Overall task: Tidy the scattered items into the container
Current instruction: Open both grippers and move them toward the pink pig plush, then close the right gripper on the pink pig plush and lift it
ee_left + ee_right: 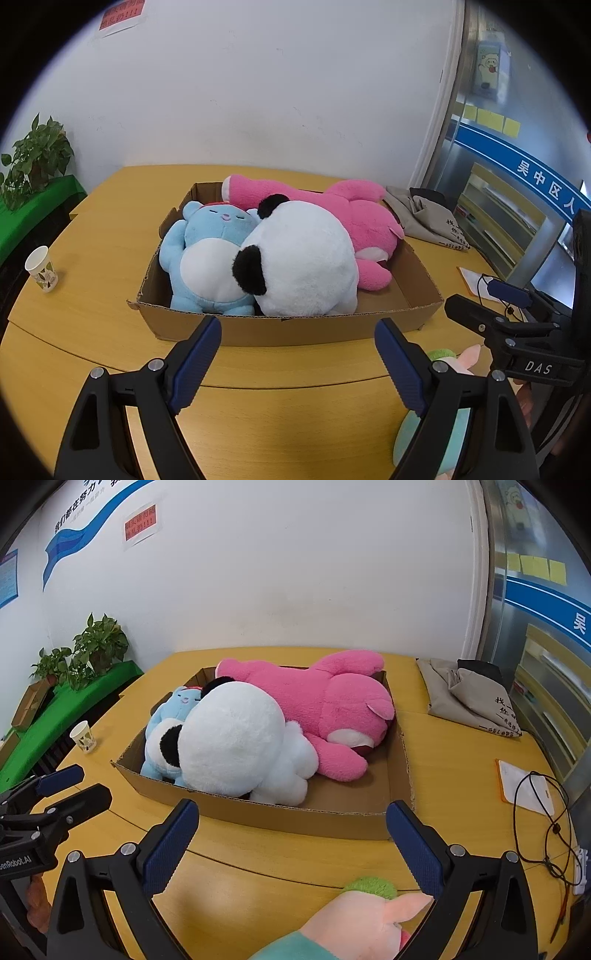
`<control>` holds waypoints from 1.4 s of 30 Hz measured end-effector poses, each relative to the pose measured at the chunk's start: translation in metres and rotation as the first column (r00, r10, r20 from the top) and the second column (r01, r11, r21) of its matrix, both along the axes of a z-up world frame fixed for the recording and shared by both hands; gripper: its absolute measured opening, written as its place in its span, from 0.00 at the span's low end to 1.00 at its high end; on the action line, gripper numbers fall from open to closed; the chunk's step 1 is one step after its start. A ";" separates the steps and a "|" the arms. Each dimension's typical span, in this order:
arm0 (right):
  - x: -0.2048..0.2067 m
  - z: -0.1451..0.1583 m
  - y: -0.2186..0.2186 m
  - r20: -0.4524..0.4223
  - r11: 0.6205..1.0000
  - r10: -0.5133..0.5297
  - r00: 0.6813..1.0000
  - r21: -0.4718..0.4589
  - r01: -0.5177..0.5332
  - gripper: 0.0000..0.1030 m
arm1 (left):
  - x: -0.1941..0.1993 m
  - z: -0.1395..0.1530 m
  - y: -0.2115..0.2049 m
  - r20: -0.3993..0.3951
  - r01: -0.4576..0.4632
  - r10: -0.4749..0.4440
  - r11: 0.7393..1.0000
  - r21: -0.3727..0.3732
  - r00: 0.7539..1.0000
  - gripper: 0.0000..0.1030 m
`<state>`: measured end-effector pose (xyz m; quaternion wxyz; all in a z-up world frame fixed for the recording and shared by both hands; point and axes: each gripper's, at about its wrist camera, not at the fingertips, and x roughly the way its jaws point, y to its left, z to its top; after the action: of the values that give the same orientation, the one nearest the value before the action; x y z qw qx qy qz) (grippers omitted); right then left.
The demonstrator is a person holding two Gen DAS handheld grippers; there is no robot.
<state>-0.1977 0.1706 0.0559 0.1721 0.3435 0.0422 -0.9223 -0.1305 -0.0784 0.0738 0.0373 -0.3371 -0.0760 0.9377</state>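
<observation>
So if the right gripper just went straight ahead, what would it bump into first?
Most likely the near wall of the cardboard box, which lies straight ahead of the open right gripper. If it rode higher, it could clear the wall and hit the white panda plush instead; height is hard to judge.

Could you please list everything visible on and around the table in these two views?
Open cardboard box: one, brown, table middle.
Blue bear plush: one, box left.
White-and-black panda plush: one, box middle.
Pink bear plush: one, box right.
Peach-and-teal plush with green tuft: one, on table outside box.
Paper cup: one, white, table left.
Grey cloth bag: one, table right.
Potted plant: green, left shelf.
Left tool: open.
Right tool: open.
</observation>
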 end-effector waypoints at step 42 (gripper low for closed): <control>0.073 -0.129 0.011 0.368 0.923 0.375 0.851 -0.230 -0.308 0.98 | -0.022 -0.104 0.064 0.299 0.307 -0.402 0.897 0.318 0.865 0.83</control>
<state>-0.1243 0.1815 -0.0734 0.3660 0.4986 -0.0089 -0.7857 -0.1530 -0.0146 -0.0300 0.2400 -0.5019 -0.1397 0.8191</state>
